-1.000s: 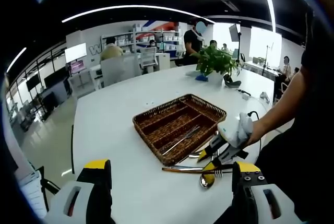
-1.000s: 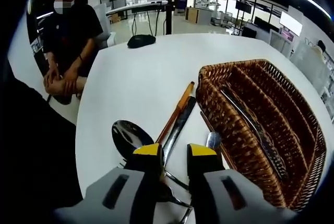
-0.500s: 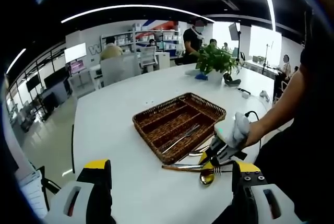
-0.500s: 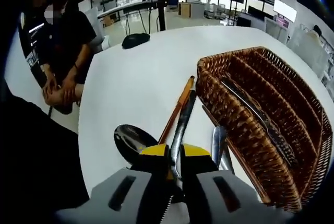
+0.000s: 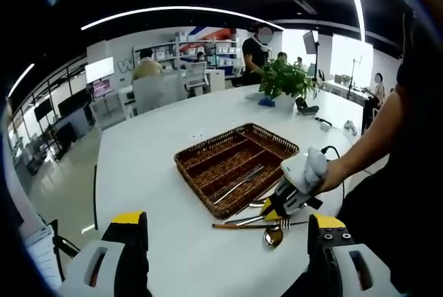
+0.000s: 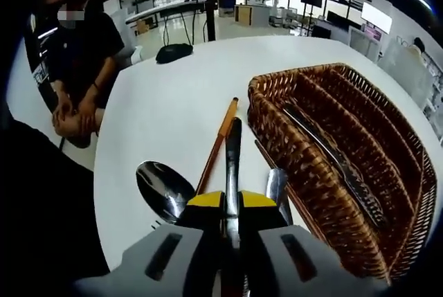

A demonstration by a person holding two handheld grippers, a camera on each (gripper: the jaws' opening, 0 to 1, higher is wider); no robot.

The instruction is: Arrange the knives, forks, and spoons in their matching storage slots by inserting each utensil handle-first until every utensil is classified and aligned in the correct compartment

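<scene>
— How far along was the sorting when you looked over?

— Barely started, by my reckoning. The wicker tray (image 6: 304,165) sat on the white tabletop (image 5: 152,151) with what looked like just one or two metal utensils (image 6: 332,162) lying along a single slot; the other slots looked bare

— And the rest of the cutlery?

— In a loose bunch on the tabletop, just beside the tray's near wall. I could make out a spoon (image 6: 163,190) with its bowl turned up, a wooden-handled piece (image 6: 214,146), a dark-handled utensil (image 6: 232,162) and another metal handle (image 6: 276,185) touching the tray's edge. From the other side a fork's tines (image 5: 285,223) showed too

— What were the grippers doing?

— The right gripper (image 6: 232,203) was down in that bunch, its yellow-tipped fingers narrowed right onto the dark-handled utensil, which ran out ahead between them. Whether it was a knife I couldn't tell. The left gripper (image 5: 225,224) hung back over the tabletop, well apart from the tray, its fingers spread wide with nothing between them

— So most of it was left?

— I'd judge so: everything beside the tray was yet to be slotted, handle first
</scene>
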